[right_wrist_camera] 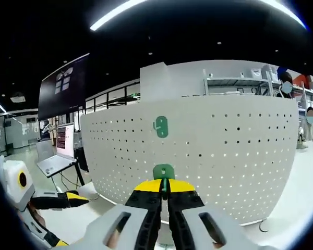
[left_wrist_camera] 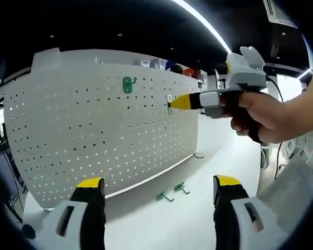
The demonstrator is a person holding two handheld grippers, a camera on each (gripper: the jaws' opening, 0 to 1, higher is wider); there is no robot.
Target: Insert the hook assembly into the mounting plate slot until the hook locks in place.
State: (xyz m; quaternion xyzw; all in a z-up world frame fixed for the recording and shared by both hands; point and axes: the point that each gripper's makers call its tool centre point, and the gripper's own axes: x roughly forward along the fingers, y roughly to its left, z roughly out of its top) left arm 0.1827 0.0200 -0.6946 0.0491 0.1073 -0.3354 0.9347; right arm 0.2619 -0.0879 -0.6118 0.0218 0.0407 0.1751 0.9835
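Observation:
A white pegboard [left_wrist_camera: 94, 135] stands upright on the white table, with one green hook [left_wrist_camera: 127, 84] hanging on its upper part. In the left gripper view the right gripper [left_wrist_camera: 176, 102], held by a hand, presses a second green hook [left_wrist_camera: 169, 100] against the board face. In the right gripper view its jaws [right_wrist_camera: 164, 186] are shut on that green hook [right_wrist_camera: 163, 171], right at the pegboard [right_wrist_camera: 224, 151], below the mounted hook [right_wrist_camera: 160, 126]. My left gripper [left_wrist_camera: 159, 188] hangs open above the table with nothing between its jaws; it also appears low at the left [right_wrist_camera: 68, 199].
Two loose green hooks [left_wrist_camera: 164, 197] [left_wrist_camera: 180, 187] lie on the table [left_wrist_camera: 219, 156] in front of the board. A laptop [right_wrist_camera: 55, 156] sits on a stand to the left of the board. Shelves with boxes [left_wrist_camera: 182, 70] stand behind it.

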